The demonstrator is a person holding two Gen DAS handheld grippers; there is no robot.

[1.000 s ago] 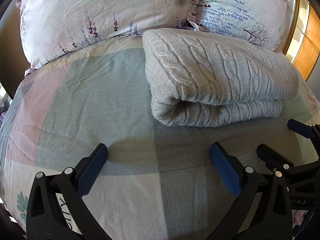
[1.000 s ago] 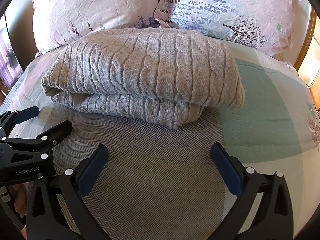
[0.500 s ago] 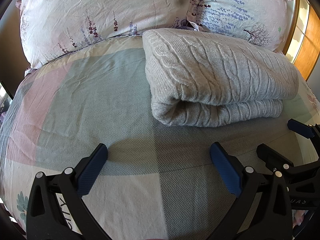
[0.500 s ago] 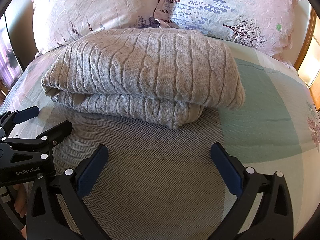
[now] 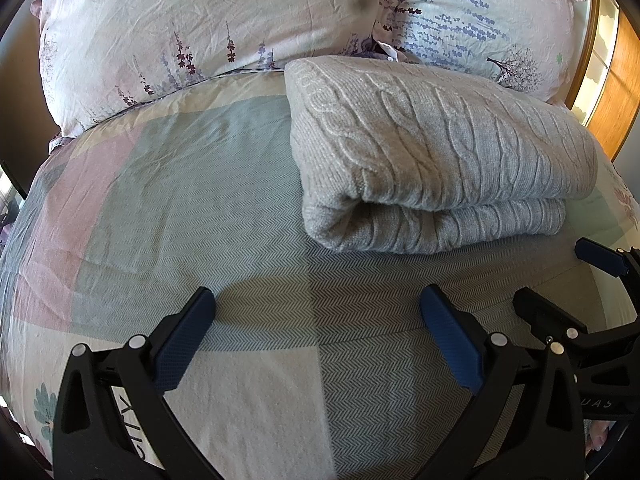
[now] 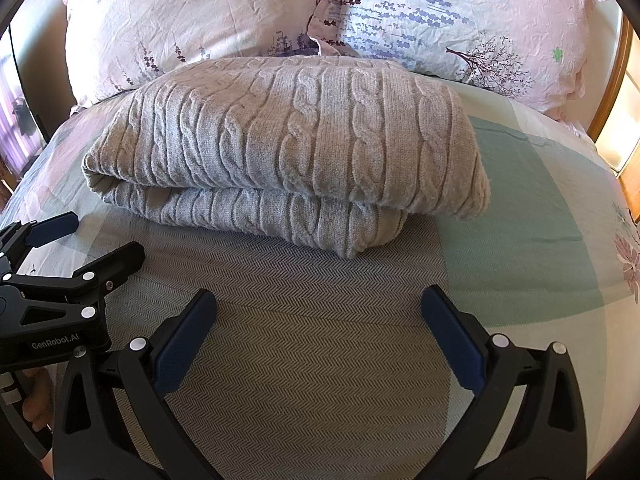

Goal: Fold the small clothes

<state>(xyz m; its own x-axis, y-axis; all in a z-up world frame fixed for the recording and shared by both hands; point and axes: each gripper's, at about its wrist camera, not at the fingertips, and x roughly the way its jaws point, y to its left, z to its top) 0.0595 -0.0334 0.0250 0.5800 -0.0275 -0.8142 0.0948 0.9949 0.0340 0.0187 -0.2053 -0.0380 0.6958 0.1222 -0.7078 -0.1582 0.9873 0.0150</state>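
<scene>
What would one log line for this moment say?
sweater: folded on bed | left tongs: open, empty | right tongs: open, empty | pillows behind

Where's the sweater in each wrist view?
Left wrist: sweater upper right, rounded fold facing left.
Right wrist: sweater upper centre, loose corner at right.
Shared landmark: gap between the two pillows just behind it.
</scene>
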